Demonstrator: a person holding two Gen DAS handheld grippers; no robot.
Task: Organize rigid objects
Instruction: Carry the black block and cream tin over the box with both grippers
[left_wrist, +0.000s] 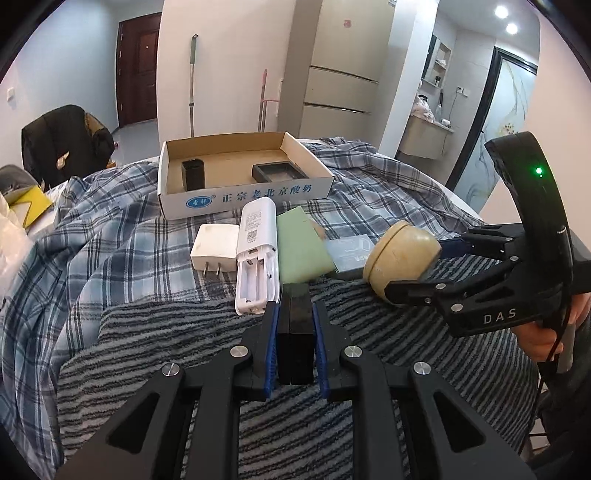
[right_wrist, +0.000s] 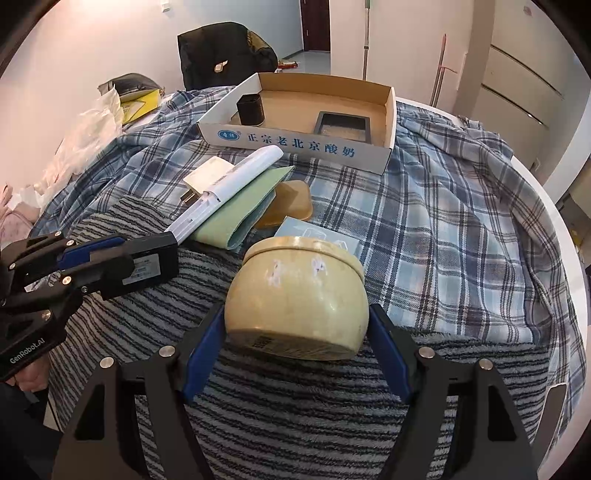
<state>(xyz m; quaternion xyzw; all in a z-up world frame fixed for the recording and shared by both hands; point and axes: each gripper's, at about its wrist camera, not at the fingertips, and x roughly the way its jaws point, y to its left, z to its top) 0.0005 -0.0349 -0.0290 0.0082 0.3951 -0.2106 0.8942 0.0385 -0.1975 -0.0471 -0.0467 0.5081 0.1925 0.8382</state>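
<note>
My left gripper (left_wrist: 295, 308) is shut on a flat black block (left_wrist: 294, 332), held upright over the striped towel. From the right wrist view the same gripper (right_wrist: 125, 258) and black block (right_wrist: 147, 262) sit at the left. The right gripper (right_wrist: 295, 314) is shut on a round beige lidded jar (right_wrist: 295, 291), which is tilted so its labelled base shows. It appears at the right of the left wrist view as the right gripper (left_wrist: 417, 269) and jar (left_wrist: 402, 254). Beyond stands an open cardboard box (left_wrist: 243, 195) (right_wrist: 295, 144) holding a black cup (left_wrist: 194, 173) and a black tray (left_wrist: 279, 171).
Between the grippers and the box lie a white plug charger (left_wrist: 214, 247), a white battery case (left_wrist: 256, 251), a green booklet (left_wrist: 301, 243), a clear card pack (left_wrist: 351, 251) and an amber case (right_wrist: 291, 203). A plaid blanket (right_wrist: 443, 221) covers the round table.
</note>
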